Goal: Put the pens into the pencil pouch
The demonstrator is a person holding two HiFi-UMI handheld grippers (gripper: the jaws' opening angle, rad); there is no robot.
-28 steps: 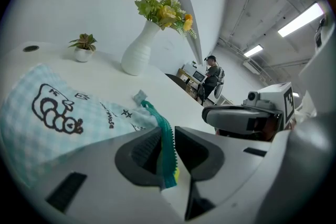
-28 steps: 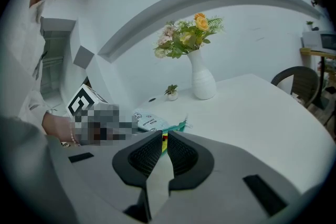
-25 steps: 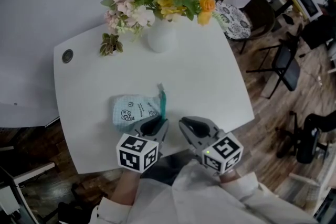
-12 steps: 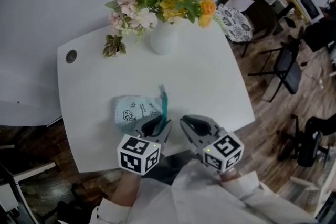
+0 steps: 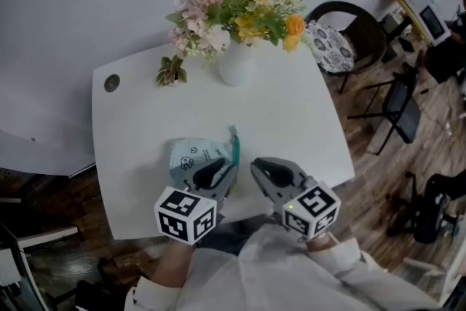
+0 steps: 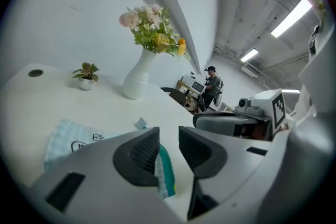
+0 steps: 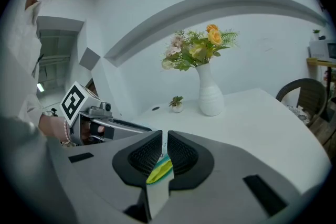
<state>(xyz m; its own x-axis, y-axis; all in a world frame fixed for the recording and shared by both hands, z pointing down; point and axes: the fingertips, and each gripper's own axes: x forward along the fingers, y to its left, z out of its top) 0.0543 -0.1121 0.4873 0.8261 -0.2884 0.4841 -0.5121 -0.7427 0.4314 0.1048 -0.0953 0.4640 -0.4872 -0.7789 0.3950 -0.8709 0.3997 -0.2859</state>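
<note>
Table [image 5: 291, 120] bearing all items; pencil pouch [image 5: 196, 155] flat on it, beneath and ahead of the left gripper [image 6: 168, 134], whose jaws have just been opening, its zipper edge in their gap; right gripper [image 7: 164, 136] just right of the pouch, apart from it; a small object [image 7: 159, 170] low between its jaws, held or underneath cannot be told; vase [image 5: 237, 68] well ahead of both jaws; potted plant [image 5: 172, 71] left of the vase; chair [image 5: 349, 25] beyond the table, ahead and right.
</note>
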